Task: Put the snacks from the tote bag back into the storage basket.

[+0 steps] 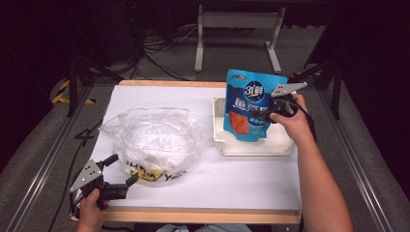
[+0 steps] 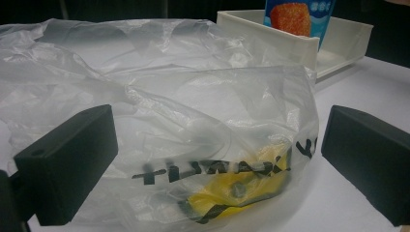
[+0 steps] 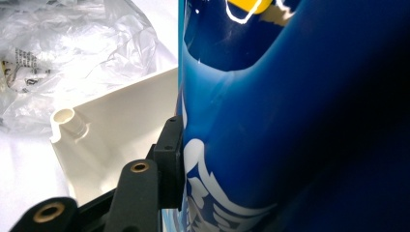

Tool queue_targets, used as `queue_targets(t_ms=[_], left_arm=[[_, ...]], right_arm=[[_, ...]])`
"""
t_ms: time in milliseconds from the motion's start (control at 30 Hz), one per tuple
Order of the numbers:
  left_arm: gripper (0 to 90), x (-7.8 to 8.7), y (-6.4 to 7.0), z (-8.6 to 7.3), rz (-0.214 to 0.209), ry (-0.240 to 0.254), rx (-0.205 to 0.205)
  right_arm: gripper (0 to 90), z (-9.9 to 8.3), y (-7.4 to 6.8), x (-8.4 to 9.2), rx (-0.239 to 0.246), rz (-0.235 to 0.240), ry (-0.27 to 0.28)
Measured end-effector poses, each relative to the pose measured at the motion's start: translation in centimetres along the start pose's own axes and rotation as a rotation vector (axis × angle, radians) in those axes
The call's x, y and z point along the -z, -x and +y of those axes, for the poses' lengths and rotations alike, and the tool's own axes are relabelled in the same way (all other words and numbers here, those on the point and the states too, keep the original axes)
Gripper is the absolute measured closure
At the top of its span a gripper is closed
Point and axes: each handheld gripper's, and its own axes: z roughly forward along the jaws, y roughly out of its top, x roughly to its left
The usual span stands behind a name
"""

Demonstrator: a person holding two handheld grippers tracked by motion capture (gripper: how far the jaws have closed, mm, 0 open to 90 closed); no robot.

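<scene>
A blue snack pouch (image 1: 249, 104) stands upright in a white tray (image 1: 256, 147) at the right of the table. My right gripper (image 1: 268, 112) is shut on the pouch's right edge. In the right gripper view one black pad (image 3: 170, 154) presses flat on the pouch (image 3: 290, 121), and the other jaw is hidden behind it. A crumpled clear plastic bag (image 1: 154, 140) with black and yellow print lies at the left. My left gripper (image 1: 123, 170) sits open at the bag's near edge. Its jaws stand wide on either side of the bag (image 2: 193, 111) without touching it.
A white sheet (image 1: 232, 183) covers the wooden table. The tray (image 2: 270, 36) sits just right of the bag, with the pouch (image 2: 295, 17) rising from it. Cables and a desk frame (image 1: 237, 21) lie on the floor beyond the far edge.
</scene>
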Motion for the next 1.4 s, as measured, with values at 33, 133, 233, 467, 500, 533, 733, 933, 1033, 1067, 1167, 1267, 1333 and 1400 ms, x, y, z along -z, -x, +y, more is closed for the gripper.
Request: queue_targets(t_ms=[33, 133, 233, 467, 500, 533, 733, 933, 1033, 1067, 1167, 1267, 1333, 1400], left_arm=[[0.2, 0.0, 0.0, 0.0, 0.000, 0.000, -0.001], [0.2, 0.0, 0.0, 0.0, -0.002, 0.001, 0.000], [0.2, 0.1, 0.0, 0.0, 0.001, 0.000, -0.002], [0.2, 0.1, 0.0, 0.0, 0.002, 0.003, 0.001], [0.2, 0.1, 0.0, 0.0, 0.002, 0.002, 0.000], [0.2, 0.1, 0.0, 0.0, 0.001, 0.001, -0.001], [0.2, 0.0, 0.0, 0.0, -0.002, -0.007, -0.003], [0.2, 0.0, 0.0, 0.0, -0.002, 0.001, 0.000], [0.2, 0.0, 0.0, 0.0, 0.000, 0.002, 0.000], [0.2, 0.0, 0.0, 0.0, -0.002, -0.003, -0.002], [0.2, 0.0, 0.0, 0.1, -0.004, -0.006, -0.001], [0.2, -0.1, 0.0, 0.0, -0.007, 0.002, -0.002], [0.2, -0.1, 0.0, 0.1, -0.006, 0.002, -0.001], [0.2, -0.1, 0.0, 0.1, -0.005, 0.003, -0.001]], right_arm=[[55.7, 0.0, 0.0, 0.0, 0.002, 0.001, -0.003], [54.1, 0.2, 0.2, 0.0, 0.023, 0.002, -0.012], [49.7, 0.2, 0.3, 0.3, 0.041, -0.012, -0.029], [39.6, -0.7, 0.7, 1.2, 0.050, -0.029, -0.051], [38.1, -0.9, 0.7, 1.2, 0.047, -0.035, -0.048], [35.6, -1.0, 0.7, 1.3, 0.036, -0.041, -0.049], [16.9, -1.3, 0.6, 1.6, -0.020, -0.106, -0.023], [7.5, -1.3, 0.2, 2.3, -0.065, -0.143, 0.036], [5.9, -1.3, 0.0, 2.7, -0.074, -0.156, 0.043], [4.9, -1.2, -0.2, 3.0, -0.072, -0.171, 0.050], [3.8, -1.0, -0.8, 4.2, -0.076, -0.204, 0.086], [3.8, -0.8, -1.2, 5.0, -0.077, -0.227, 0.108], [3.7, -0.7, -1.5, 5.8, -0.085, -0.249, 0.128], [3.3, -0.6, -1.9, 6.7, -0.087, -0.264, 0.142]])
